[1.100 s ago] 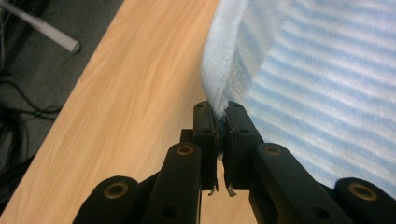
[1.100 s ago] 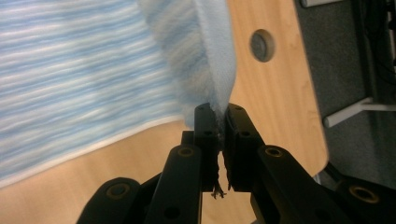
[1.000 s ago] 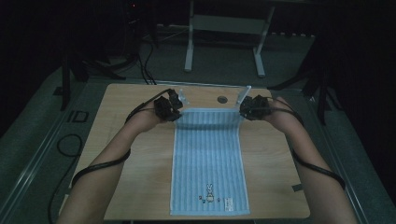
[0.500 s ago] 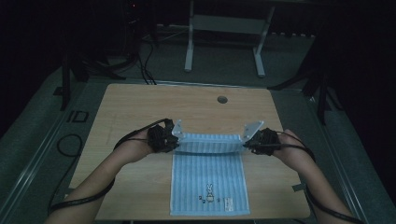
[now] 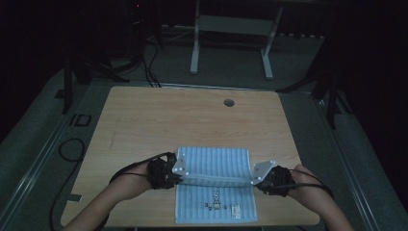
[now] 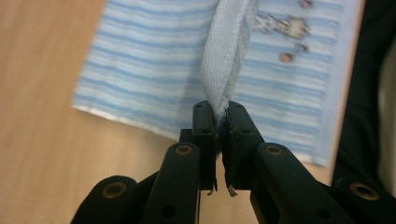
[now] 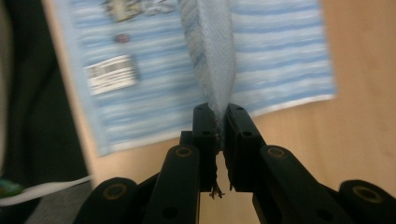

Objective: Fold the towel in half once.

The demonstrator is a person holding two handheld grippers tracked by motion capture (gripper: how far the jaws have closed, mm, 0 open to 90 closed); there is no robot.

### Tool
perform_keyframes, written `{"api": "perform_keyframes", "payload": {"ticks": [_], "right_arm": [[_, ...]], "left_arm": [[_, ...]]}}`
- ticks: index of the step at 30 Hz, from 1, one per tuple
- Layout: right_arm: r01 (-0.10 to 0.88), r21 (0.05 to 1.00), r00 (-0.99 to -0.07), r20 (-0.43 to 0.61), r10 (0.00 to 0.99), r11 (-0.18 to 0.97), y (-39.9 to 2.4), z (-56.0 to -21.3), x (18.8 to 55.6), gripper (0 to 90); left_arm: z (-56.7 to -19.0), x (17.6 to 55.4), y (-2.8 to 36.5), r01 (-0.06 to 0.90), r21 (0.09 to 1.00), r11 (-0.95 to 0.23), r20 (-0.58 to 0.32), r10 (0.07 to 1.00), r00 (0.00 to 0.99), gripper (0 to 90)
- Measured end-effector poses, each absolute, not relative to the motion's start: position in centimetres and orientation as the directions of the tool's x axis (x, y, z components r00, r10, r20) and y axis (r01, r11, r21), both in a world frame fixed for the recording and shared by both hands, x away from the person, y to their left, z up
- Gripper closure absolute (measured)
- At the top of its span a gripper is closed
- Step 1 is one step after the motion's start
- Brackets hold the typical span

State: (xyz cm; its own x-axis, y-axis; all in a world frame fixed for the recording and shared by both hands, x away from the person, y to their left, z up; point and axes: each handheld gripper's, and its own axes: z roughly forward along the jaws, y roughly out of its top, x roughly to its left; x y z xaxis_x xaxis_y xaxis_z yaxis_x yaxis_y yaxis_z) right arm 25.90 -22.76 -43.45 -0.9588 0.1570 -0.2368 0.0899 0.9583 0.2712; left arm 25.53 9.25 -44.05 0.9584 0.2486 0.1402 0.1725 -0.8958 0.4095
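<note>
Between the pads of the left gripper [image 6: 218, 122] a gathered corner of the blue striped towel [image 5: 214, 166] is pinched, the jaws nearly together with only the cloth's thickness between them. The right gripper [image 7: 220, 122] clamps the opposite corner in the same way. The raised edge of the towel spans from one gripper to the other; beyond the fingertips the rest lies flat on the wooden table [image 5: 159, 115].

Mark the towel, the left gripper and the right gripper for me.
towel [image 5: 214, 162]: high view, striped folded-over layer.
left gripper [image 6: 222, 122]: left gripper view, jaw tips pinching the towel edge.
right gripper [image 7: 221, 122]: right gripper view, jaw tips pinching the towel edge.
</note>
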Motion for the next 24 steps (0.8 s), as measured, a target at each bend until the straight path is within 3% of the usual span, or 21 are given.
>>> {"api": "perform_keyframes", "payload": {"ticks": [7,8,10,15,19,24], "right_arm": [[0.082,0.236,-0.977,-0.175,0.125,0.968,-22.9,-45.3,23.5,83.0],[0.087,0.240,-0.978,-0.162,0.128,0.967,-23.0,-45.5,23.3,82.3],[0.100,0.239,-0.984,-0.117,0.131,0.966,-23.5,-46.1,22.6,70.8],[0.126,0.237,-0.983,-0.099,0.153,0.963,-24.4,-45.5,22.9,65.9],[0.147,0.272,-0.976,-0.115,0.184,0.951,-24.4,-45.1,24.3,67.9],[0.134,0.287,-0.980,-0.106,0.170,0.949,-22.8,-47.0,26.5,69.7]], "left_arm": [[-46.2,23.2,8.7,0.161,0.387,-0.908,0.085,0.209,0.974,83.4],[-47.1,22.7,8.6,0.156,0.386,-0.909,0.034,0.184,0.982,83.4],[-47.8,22.3,8.6,0.143,0.378,-0.915,0.005,0.157,0.988,75.7],[-47.4,22.6,9.2,0.168,0.430,-0.887,-0.064,0.155,0.986,62.6],[-47.7,24.0,8.9,0.191,0.410,-0.892,-0.018,0.201,0.979,62.7],[-49.4,26.7,7.9,0.213,0.361,-0.908,0.023,0.237,0.971,62.6]]}}
